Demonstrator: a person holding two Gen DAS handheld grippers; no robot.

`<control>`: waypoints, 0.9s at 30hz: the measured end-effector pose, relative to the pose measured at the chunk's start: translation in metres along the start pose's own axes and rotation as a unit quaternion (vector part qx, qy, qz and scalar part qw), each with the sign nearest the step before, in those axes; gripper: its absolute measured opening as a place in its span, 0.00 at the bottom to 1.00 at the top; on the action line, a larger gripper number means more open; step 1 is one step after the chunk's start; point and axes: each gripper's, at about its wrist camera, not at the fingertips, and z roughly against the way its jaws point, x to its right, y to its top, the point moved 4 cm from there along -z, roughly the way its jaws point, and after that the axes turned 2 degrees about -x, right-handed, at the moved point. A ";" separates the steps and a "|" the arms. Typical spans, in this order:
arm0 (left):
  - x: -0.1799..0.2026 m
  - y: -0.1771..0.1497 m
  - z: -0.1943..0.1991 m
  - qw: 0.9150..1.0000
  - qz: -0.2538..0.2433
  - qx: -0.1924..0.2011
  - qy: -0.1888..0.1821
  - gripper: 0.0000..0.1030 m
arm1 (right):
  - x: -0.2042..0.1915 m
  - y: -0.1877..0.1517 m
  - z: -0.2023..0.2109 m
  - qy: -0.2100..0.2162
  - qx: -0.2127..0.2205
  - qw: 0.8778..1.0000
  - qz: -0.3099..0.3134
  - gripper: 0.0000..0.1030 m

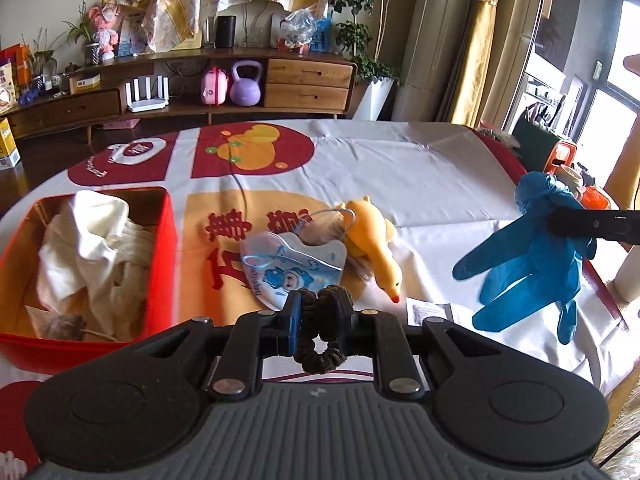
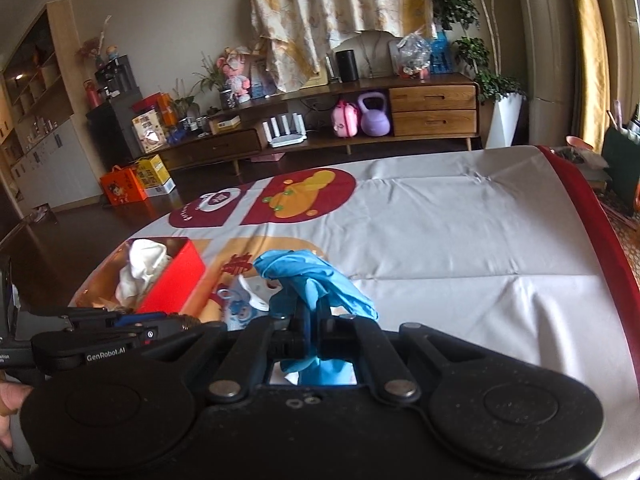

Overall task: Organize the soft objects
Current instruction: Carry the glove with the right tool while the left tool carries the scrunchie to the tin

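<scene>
Soft things are what I am sorting here, and both of my grippers are carrying one. My left gripper (image 1: 318,316) is pinching a brown hair tie (image 1: 320,344) between nearly closed fingers; the loop is hanging slack below them, light and stretchy, so a grip across the band looks enough. My right gripper (image 2: 314,332) is clamping a blue glove (image 2: 316,280) at its bunched cuff, and in the left view its floppy fingers are dangling above the right side of the surface (image 1: 420,184). It looks thin, limp and a bit slick, so I judge the bunched part the safest hold. Lying on the surface, near my left gripper, are a face mask (image 1: 292,268) and, touching it, a yellow duck toy (image 1: 372,244). The red box (image 1: 168,240) on the left is holding white cloth (image 1: 88,240).
</scene>
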 end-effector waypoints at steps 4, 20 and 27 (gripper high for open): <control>-0.008 0.004 0.014 1.000 0.003 0.006 0.004 0.17 | -0.017 0.008 0.000 0.013 0.000 1.000 0.015 0.02; -0.075 0.024 0.062 0.998 0.028 0.039 0.048 0.17 | -0.111 0.043 -0.028 0.073 -0.012 0.994 0.083 0.03; -0.110 0.030 0.074 0.996 0.034 0.045 0.073 0.17 | -0.153 0.056 -0.051 0.099 -0.021 0.990 0.103 0.03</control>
